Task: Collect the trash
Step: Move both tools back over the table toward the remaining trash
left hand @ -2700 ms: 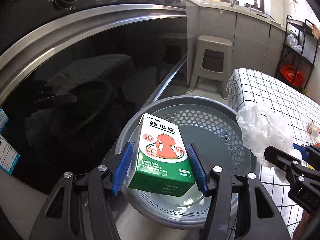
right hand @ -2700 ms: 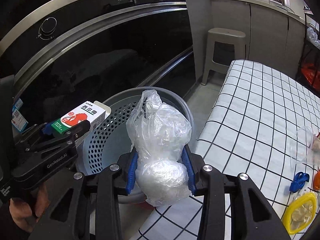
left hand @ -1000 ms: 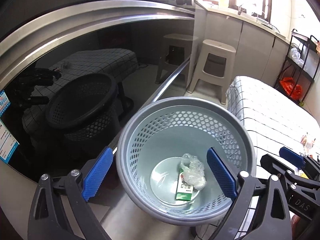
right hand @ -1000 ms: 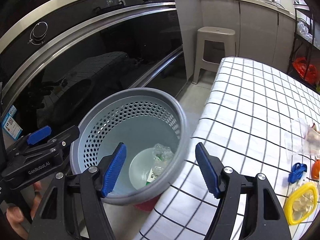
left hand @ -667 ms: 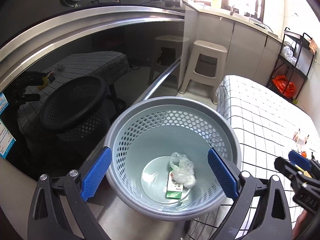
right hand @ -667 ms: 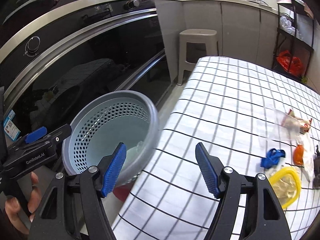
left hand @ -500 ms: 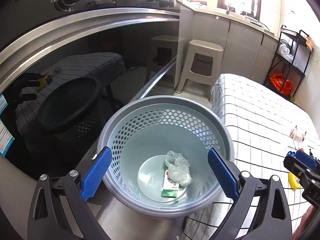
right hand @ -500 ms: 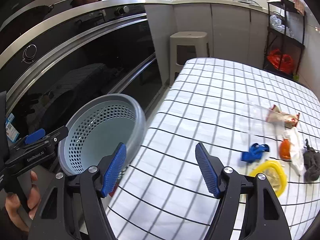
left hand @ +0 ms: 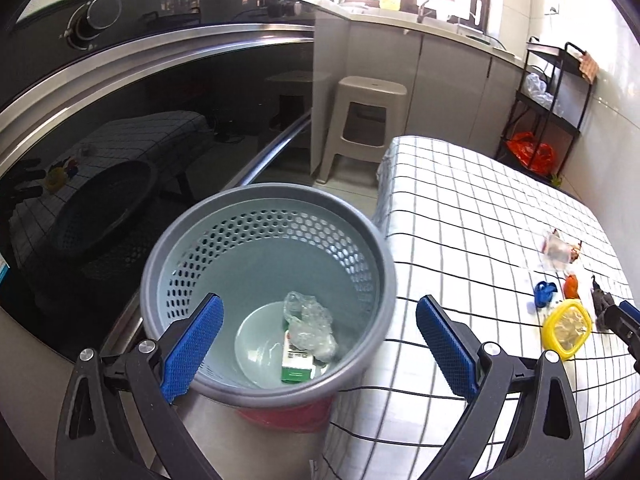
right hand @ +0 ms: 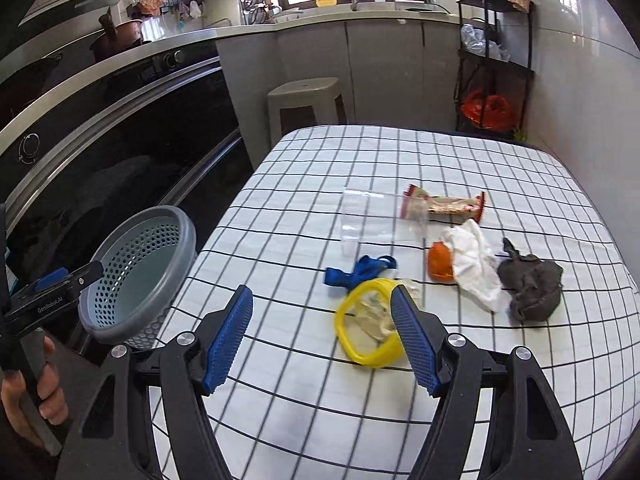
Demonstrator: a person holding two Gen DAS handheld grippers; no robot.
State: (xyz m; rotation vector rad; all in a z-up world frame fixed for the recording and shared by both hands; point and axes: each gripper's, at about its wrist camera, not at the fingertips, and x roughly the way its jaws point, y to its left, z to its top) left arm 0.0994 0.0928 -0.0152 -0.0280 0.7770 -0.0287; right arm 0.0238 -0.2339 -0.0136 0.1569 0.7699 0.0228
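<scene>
Two grippers over bin and table, both empty.

Left gripper [left hand: 318, 342] has its jaws wide apart, straddling the grey perforated bin [left hand: 372, 240] and gripping nothing; at the bin's bottom lie a green carton [left hand: 297, 365] and a crumpled clear plastic bag [left hand: 310, 326] that half covers it, so the carton's print is unreadable. Right gripper [right hand: 322, 340] also stands spread and empty above the checked tablecloth [right hand: 460, 152]. A yellow-rimmed lid [right hand: 362, 330], partly hidden behind the right finger, sits at about one o'clock of that gripper. Beyond it: blue strip [right hand: 358, 270], clear cup [right hand: 370, 220] (hard to make out), snack wrapper [right hand: 448, 204], orange peel [right hand: 440, 262], white tissue [right hand: 474, 262], dark rag [right hand: 532, 280]. A hand [right hand: 34, 394] is cut off at eight o'clock.
</scene>
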